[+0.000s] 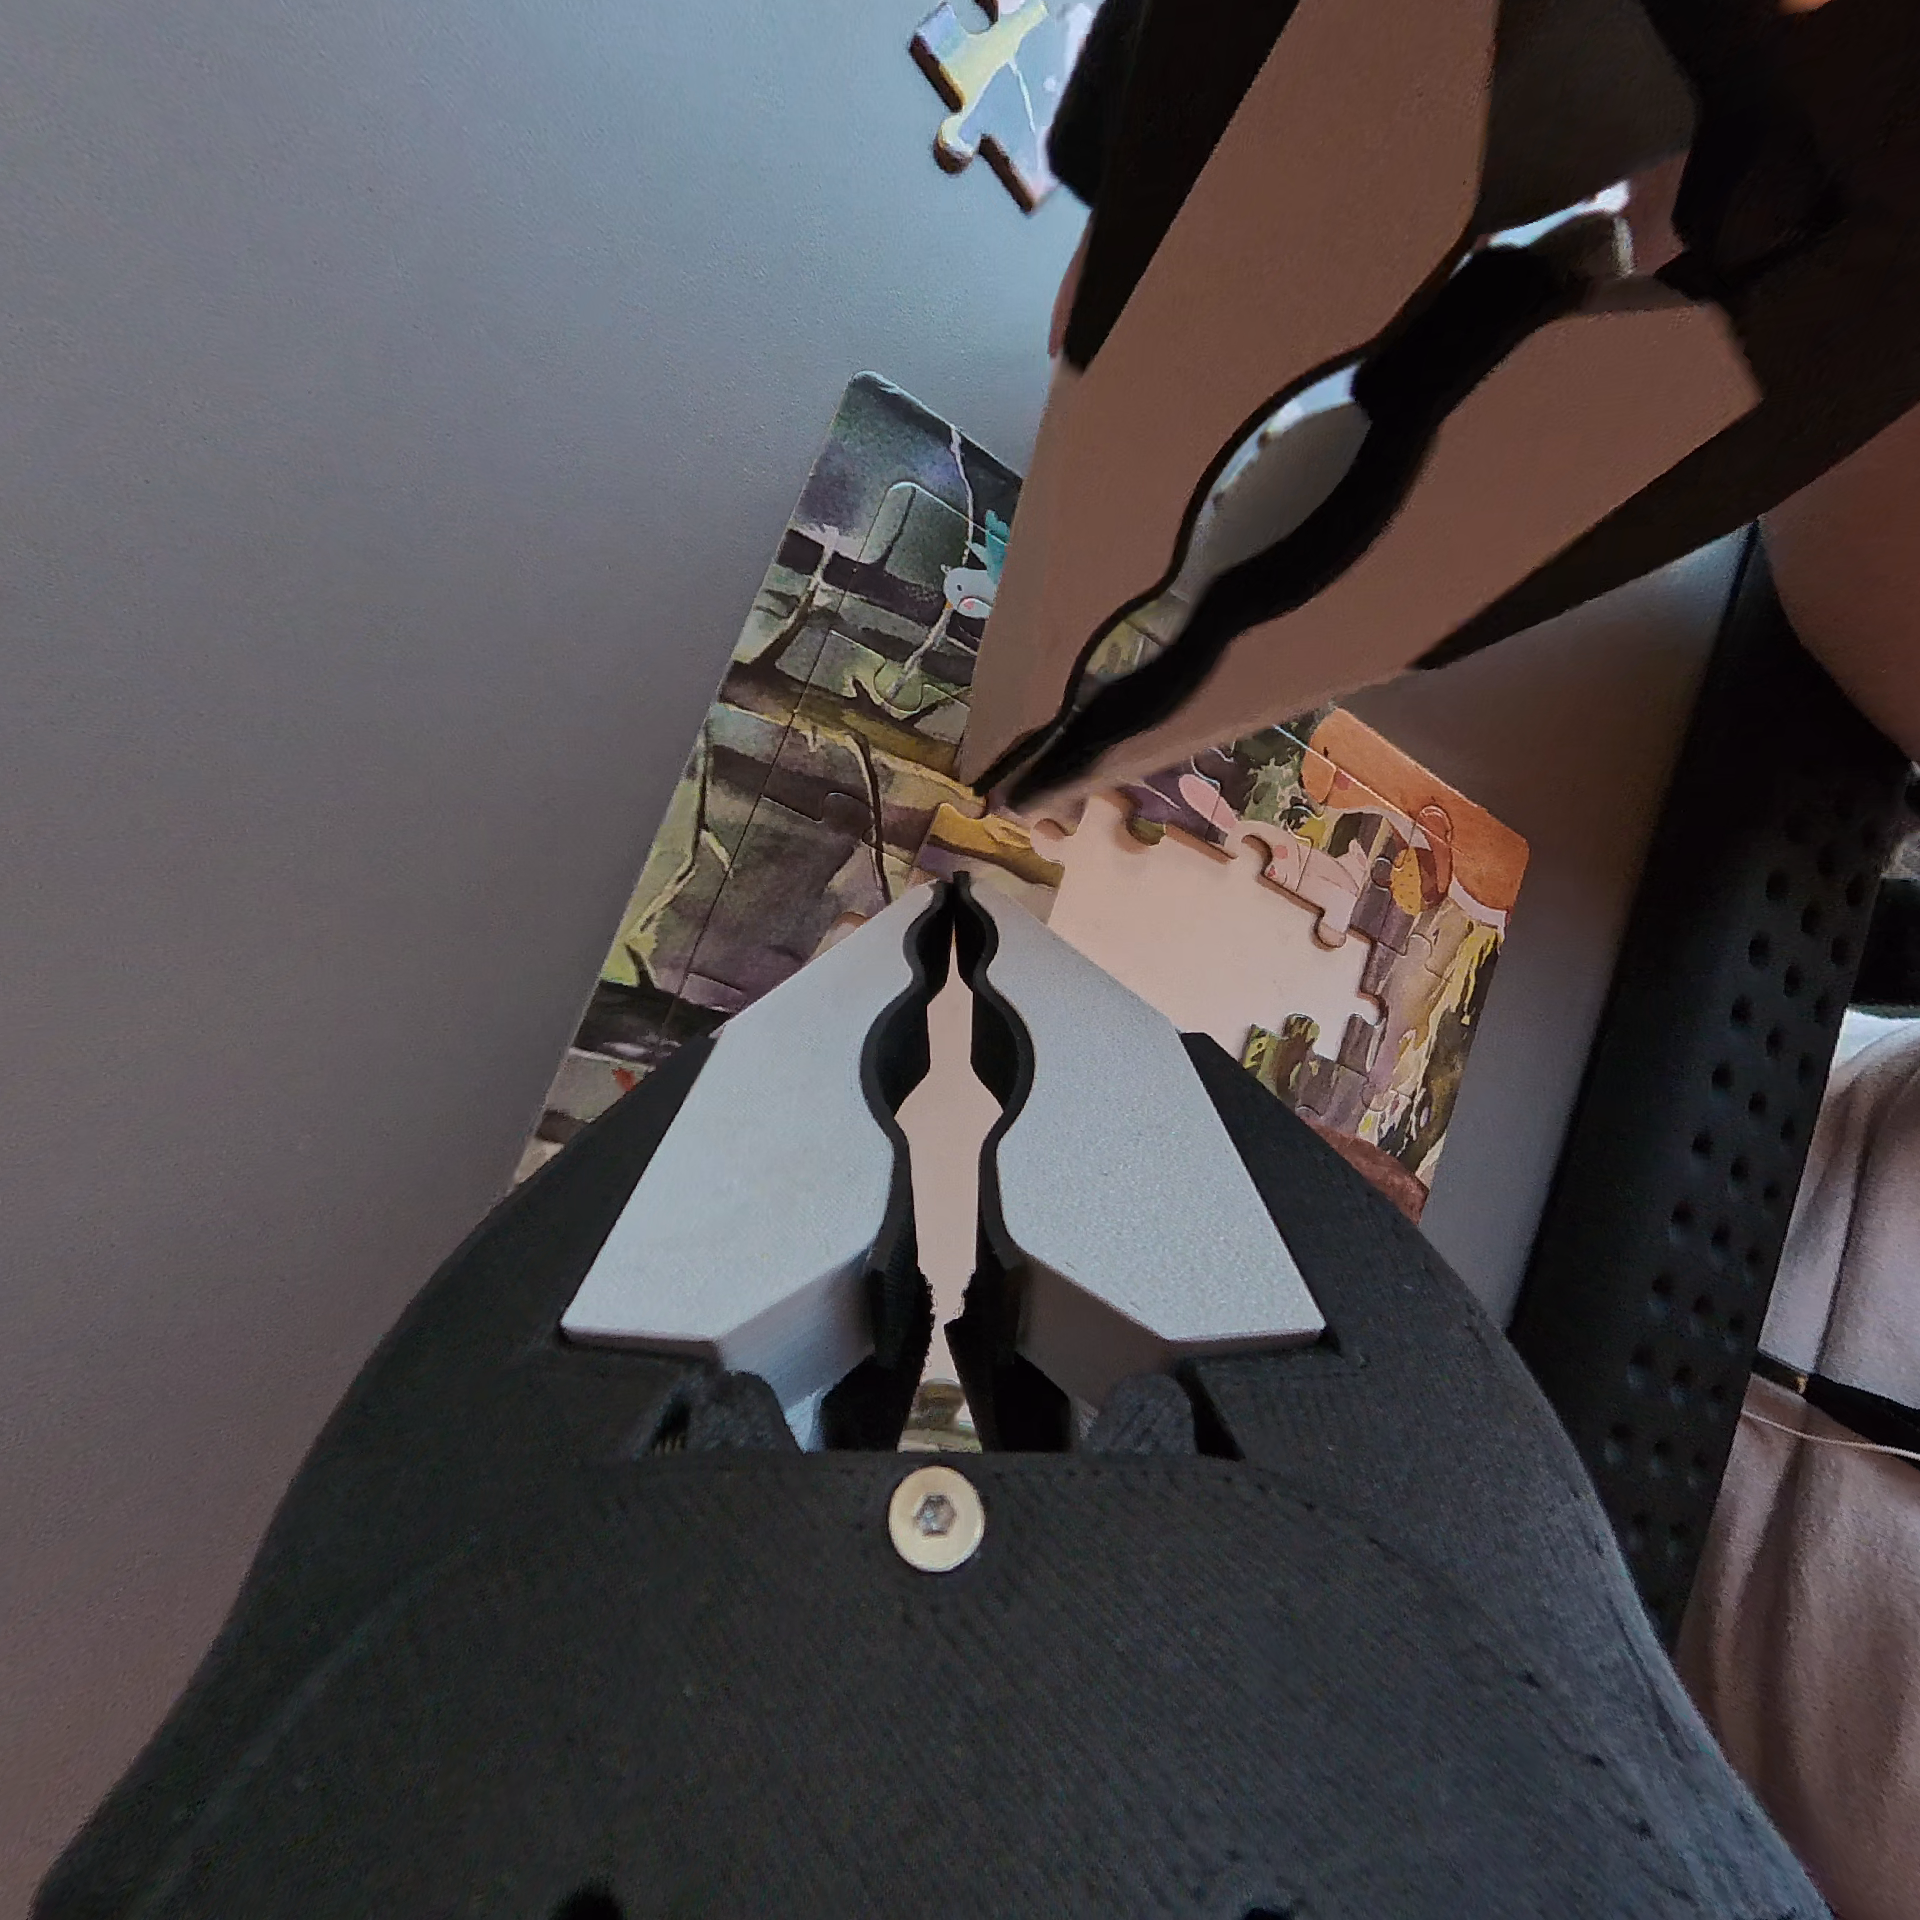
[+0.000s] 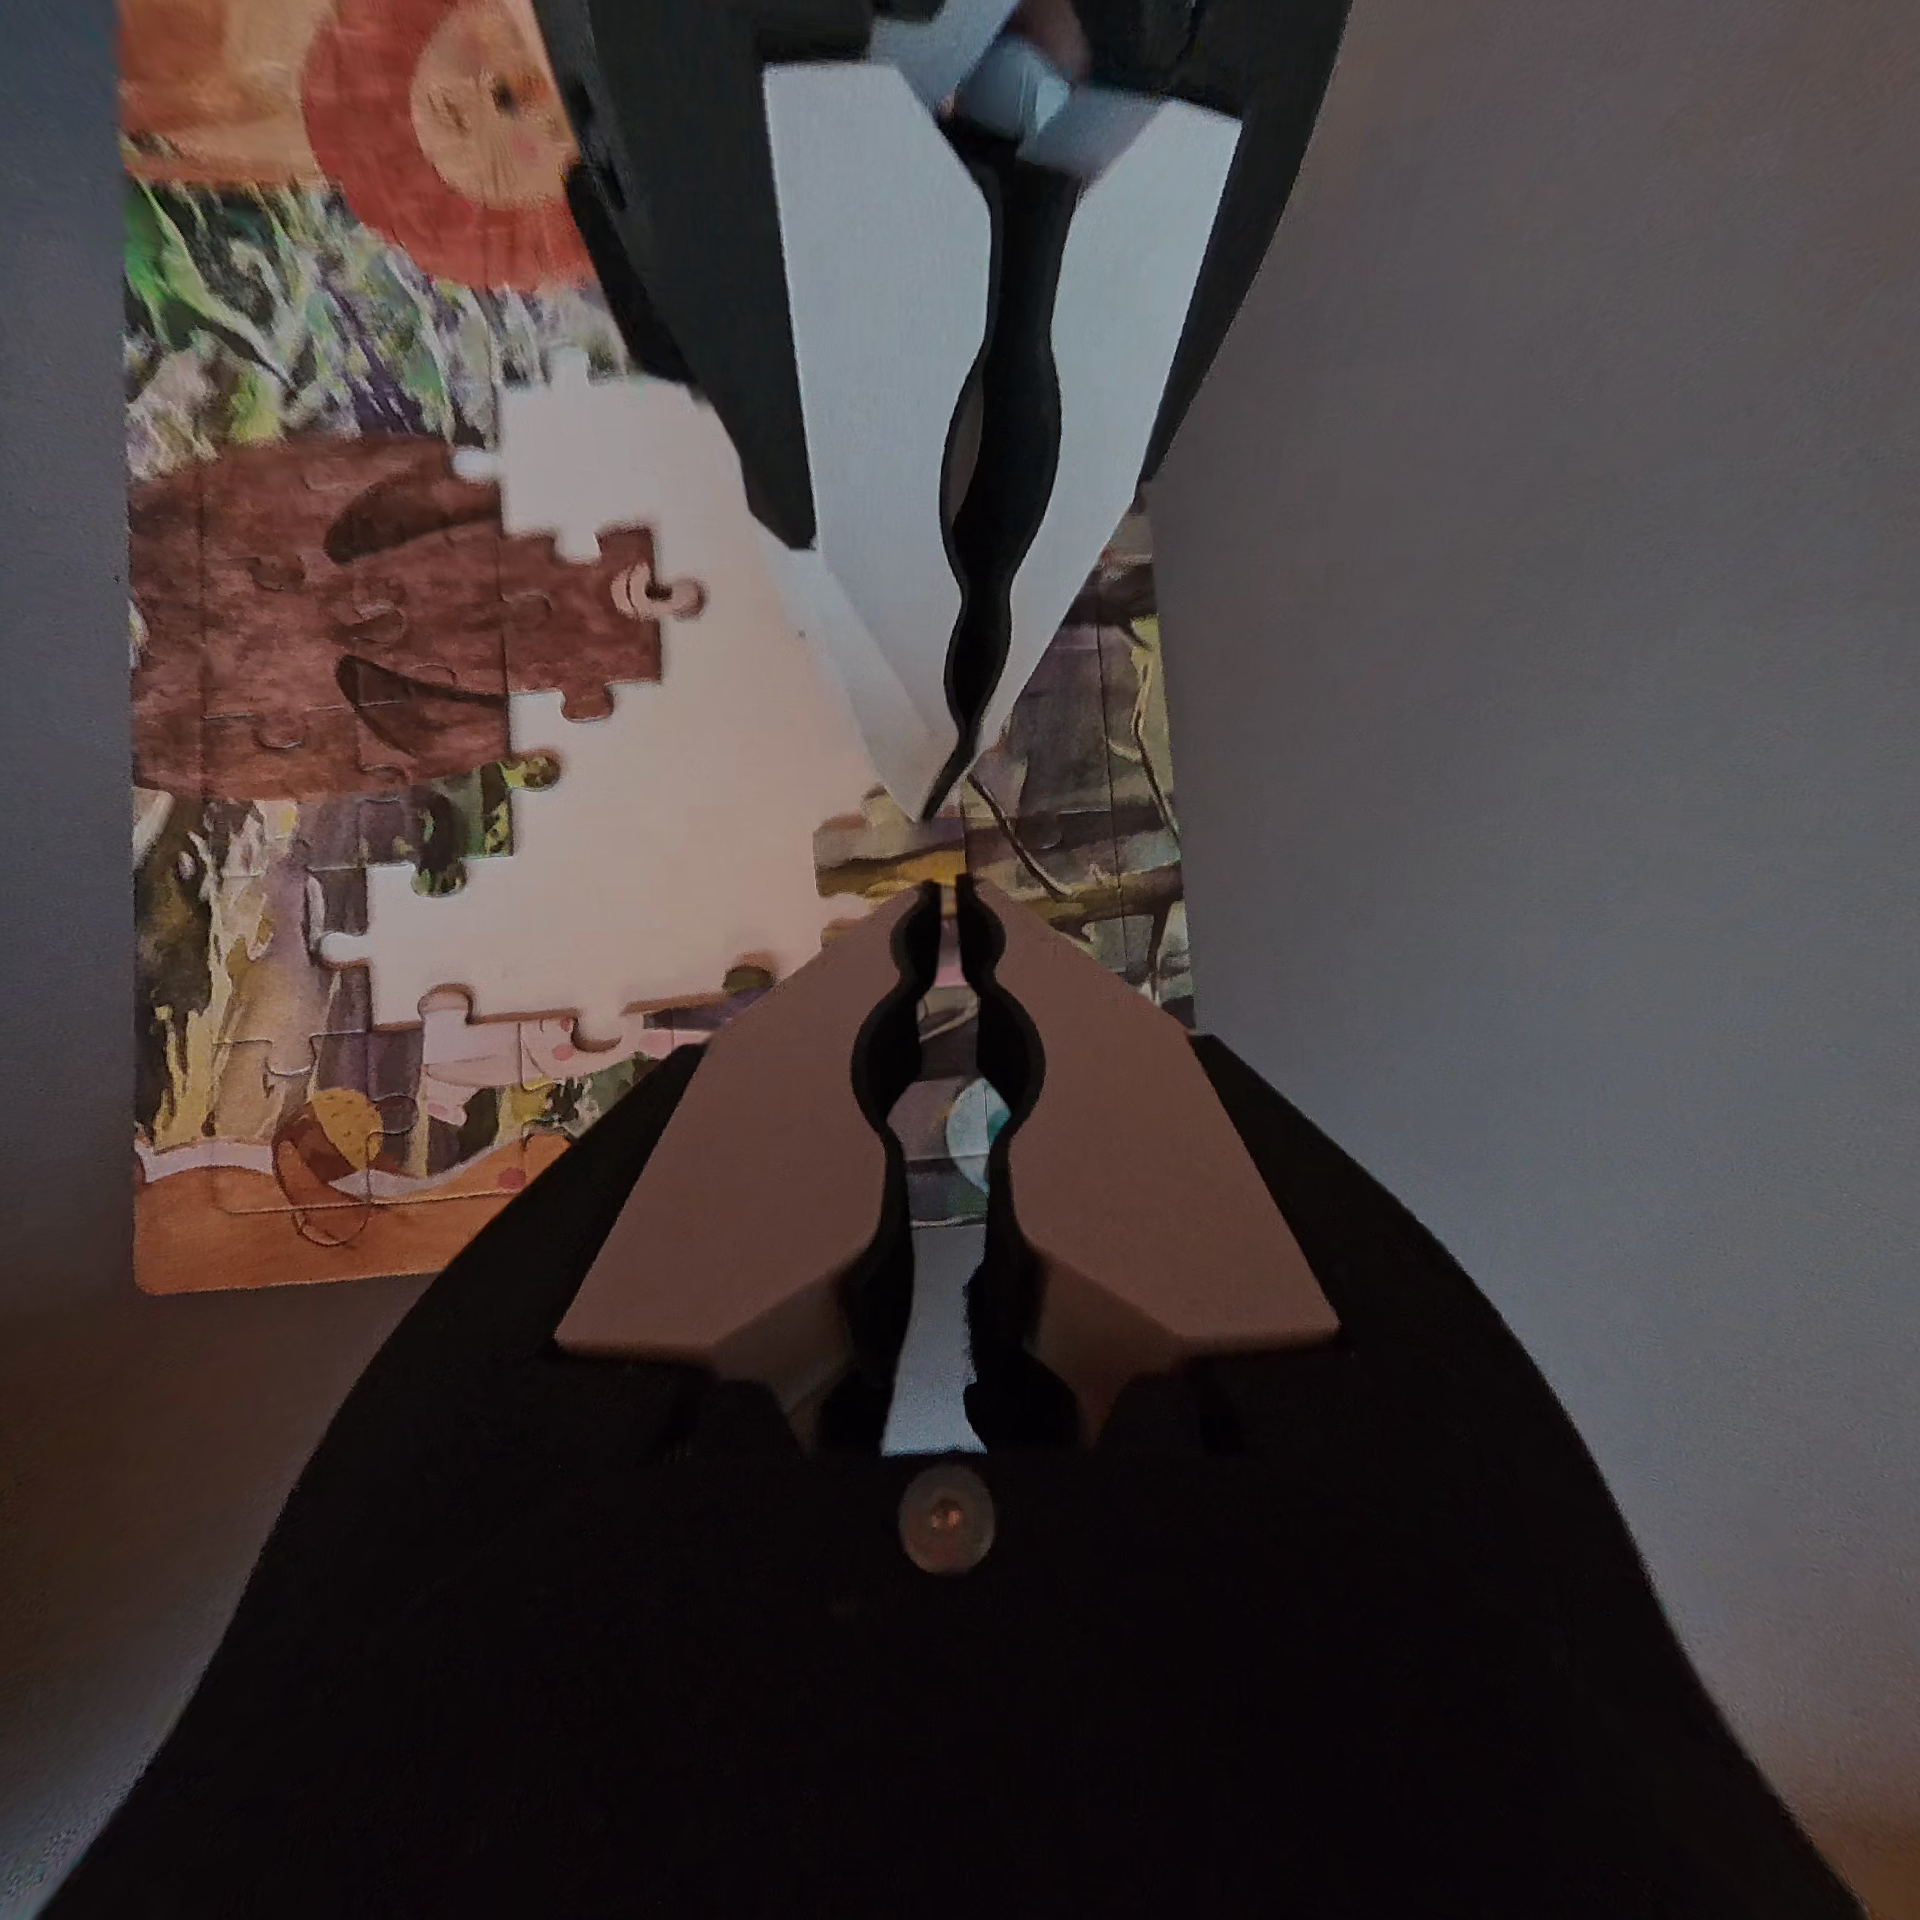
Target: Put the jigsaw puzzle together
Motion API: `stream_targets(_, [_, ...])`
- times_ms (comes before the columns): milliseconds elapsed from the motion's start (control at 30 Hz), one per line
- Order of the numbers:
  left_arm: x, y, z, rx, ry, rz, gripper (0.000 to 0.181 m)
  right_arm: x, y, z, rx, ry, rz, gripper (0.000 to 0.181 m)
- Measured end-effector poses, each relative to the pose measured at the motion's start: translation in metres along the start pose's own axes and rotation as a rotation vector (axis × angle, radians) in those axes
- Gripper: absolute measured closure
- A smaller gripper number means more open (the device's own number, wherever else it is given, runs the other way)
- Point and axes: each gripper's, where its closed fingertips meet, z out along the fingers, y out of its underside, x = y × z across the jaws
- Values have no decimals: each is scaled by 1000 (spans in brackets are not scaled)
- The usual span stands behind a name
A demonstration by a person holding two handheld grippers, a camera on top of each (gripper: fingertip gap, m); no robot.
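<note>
A: Both tools are down over the jigsaw puzzle [image 2: 312,644] — it lies flat on the grey table [image 1: 312,520], border mostly filled in, with a white bare patch [image 2: 665,831] in the middle.

B: And the left gripper [image 1: 961,883], the one with grey fingers?

A: Tips pinched nearly together, only a sliver between them, poised right at a yellowish piece [image 1: 987,836] at the edge of the bare patch. Whether they actually pinch it I cannot tell.

B: The right gripper [image 2: 948,883]?

A: Brown fingers, likewise closed down to a narrow slit, nothing clearly held. It comes in from the opposite side, and the two sets of tips meet almost nose to nose over that same piece.

B: So what gets in the way?

A: Each other, mainly. In the left wrist view the brown fingers cover a good stretch of the assembled green-and-purple section [image 1: 790,644]; in the right wrist view the grey ones hide the top of the bare patch.

B: Anything else around?

A: One loose piece [image 1: 987,114] lies well apart on the table, beyond the puzzle — and a black perforated chair part [image 1: 1704,1039] stands at the right edge.
</note>
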Motion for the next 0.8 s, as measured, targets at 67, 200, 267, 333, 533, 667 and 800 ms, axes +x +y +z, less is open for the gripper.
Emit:
stream_targets(67, [-4, -4, -7, 34, -15, -8, 181, -1, -15, -13, 106, -16, 50, 153])
stream_targets(200, [-13, -11, -17, 104, -39, -23, 181, -5, -8, -23, 67, 37, -14, 145])
stream_targets(267, [-14, -17, -17, 136, -41, -17, 181, -6, 3, -17, 22, 63, -46, 144])
stream_targets(333, [-13, -22, -14, 159, -47, -1, 181, -6, 8, -13, 12, 59, -30, 144])
stream_targets(533, [-12, -18, -2, 129, -65, 20, 181, -8, 10, -6, -10, 45, -25, 144])
stream_targets(667, [-15, -13, 4, 101, -63, 9, 181, -10, 14, -2, -34, 39, -25, 145])
stream_targets(800, [-15, -12, 4, 108, -42, -22, 181, -10, 17, 1, -50, 38, -25, 149])
